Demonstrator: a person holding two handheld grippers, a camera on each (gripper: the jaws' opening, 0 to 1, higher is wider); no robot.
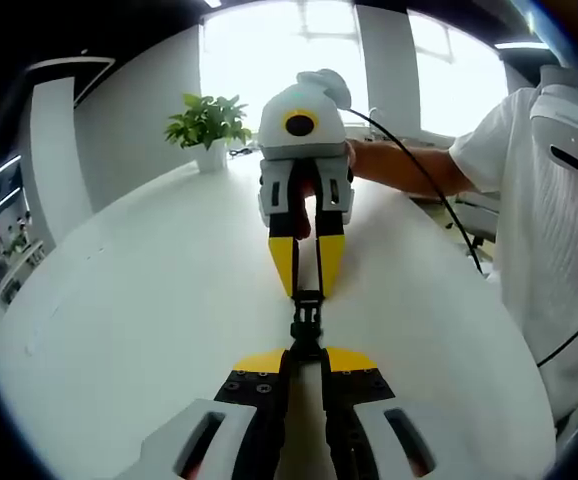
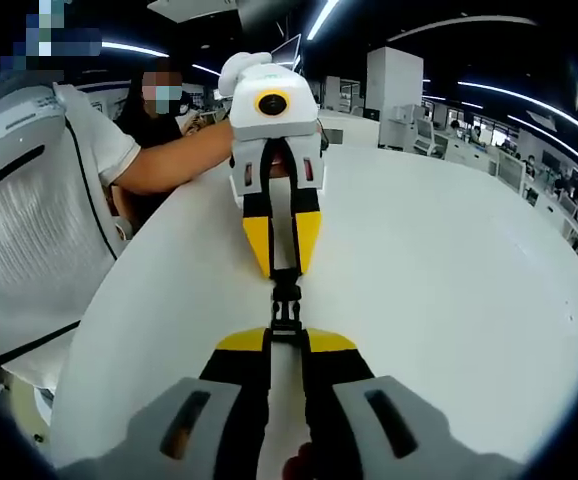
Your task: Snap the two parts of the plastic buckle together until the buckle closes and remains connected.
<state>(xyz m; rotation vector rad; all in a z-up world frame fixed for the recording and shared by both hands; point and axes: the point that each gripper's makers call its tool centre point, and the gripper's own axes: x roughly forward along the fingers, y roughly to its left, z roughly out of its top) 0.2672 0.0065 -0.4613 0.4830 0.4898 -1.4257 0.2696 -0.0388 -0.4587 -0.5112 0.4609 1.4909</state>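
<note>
Buckle [image 1: 306, 322]: black plastic, hard, slight sheen. My left gripper [image 1: 306, 352]: matt yellow tips, black ridged plastic behind, grey smooth shell. My right gripper [image 2: 286, 337]: same finish. Counter [image 1: 149, 300]: white, smooth, softly reflective. Shirt [image 1: 554, 210]: white ribbed cloth.

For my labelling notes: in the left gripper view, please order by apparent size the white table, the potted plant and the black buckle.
1. White table, by far the largest.
2. Potted plant.
3. Black buckle, smallest, although nearer the camera than the plant, so its true size may differ less.
</note>
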